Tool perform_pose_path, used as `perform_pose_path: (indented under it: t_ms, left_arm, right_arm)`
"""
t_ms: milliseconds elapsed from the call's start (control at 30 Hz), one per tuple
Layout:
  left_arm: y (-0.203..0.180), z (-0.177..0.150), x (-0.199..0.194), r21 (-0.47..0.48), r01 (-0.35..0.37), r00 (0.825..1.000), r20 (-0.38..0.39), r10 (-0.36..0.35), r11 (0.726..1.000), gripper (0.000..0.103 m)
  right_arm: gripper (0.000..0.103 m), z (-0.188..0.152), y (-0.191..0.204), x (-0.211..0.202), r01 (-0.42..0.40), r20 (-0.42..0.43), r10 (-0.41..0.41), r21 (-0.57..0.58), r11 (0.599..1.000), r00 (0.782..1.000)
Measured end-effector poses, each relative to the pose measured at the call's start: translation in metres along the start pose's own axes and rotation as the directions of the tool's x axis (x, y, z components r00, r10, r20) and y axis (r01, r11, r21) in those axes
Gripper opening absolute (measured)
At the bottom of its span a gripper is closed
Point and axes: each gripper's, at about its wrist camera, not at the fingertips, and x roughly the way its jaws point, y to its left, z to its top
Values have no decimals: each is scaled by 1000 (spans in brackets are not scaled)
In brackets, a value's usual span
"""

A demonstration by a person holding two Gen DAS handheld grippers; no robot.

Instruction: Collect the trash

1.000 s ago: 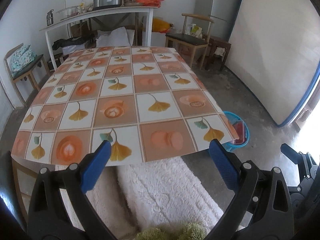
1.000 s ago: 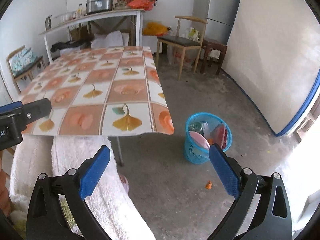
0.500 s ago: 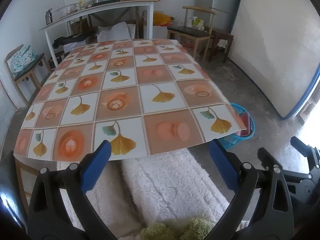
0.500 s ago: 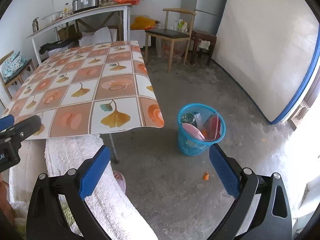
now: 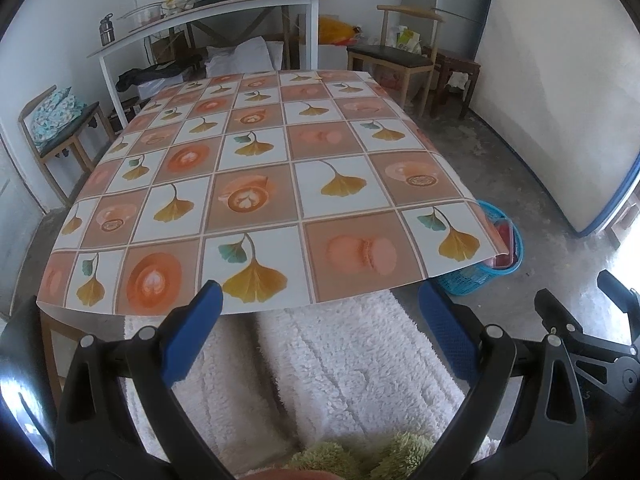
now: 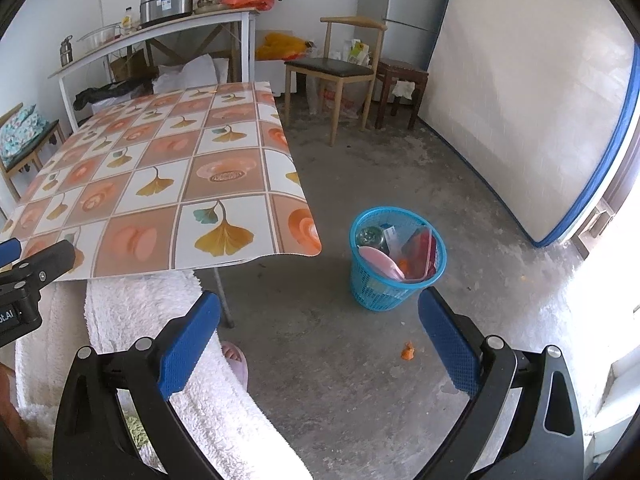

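Note:
A blue mesh trash basket (image 6: 397, 258) stands on the concrete floor right of the table, holding a pink plate, a red-lidded container, a can and wrappers. It peeks out behind the table corner in the left wrist view (image 5: 502, 256). A small orange scrap (image 6: 408, 351) lies on the floor in front of the basket. My left gripper (image 5: 316, 334) is open and empty, hovering before the table's near edge. My right gripper (image 6: 318, 334) is open and empty, above the floor short of the basket.
The table (image 5: 256, 184) has a ginkgo-leaf patterned cloth (image 6: 160, 200). White fluffy fabric (image 5: 340, 372) lies below both grippers. A wooden chair (image 6: 340, 68), a stool (image 6: 402, 80), a white board (image 6: 532, 120) and a cluttered shelf (image 6: 160, 32) stand around the room.
Both grippers have drifted slightly; the right view has risen and tilted so the basket sits nearer the centre. Both stay open and empty.

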Motion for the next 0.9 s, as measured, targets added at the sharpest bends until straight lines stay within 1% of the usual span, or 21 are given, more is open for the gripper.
perform_pose_path:
  t_ms: [900]
  left_arm:
    - [0, -1, -1, 3, -5, 1000, -4, 5, 1000, 94]
  right_arm:
    - [96, 0, -6, -1, 3, 4, -3, 14, 1000, 1000]
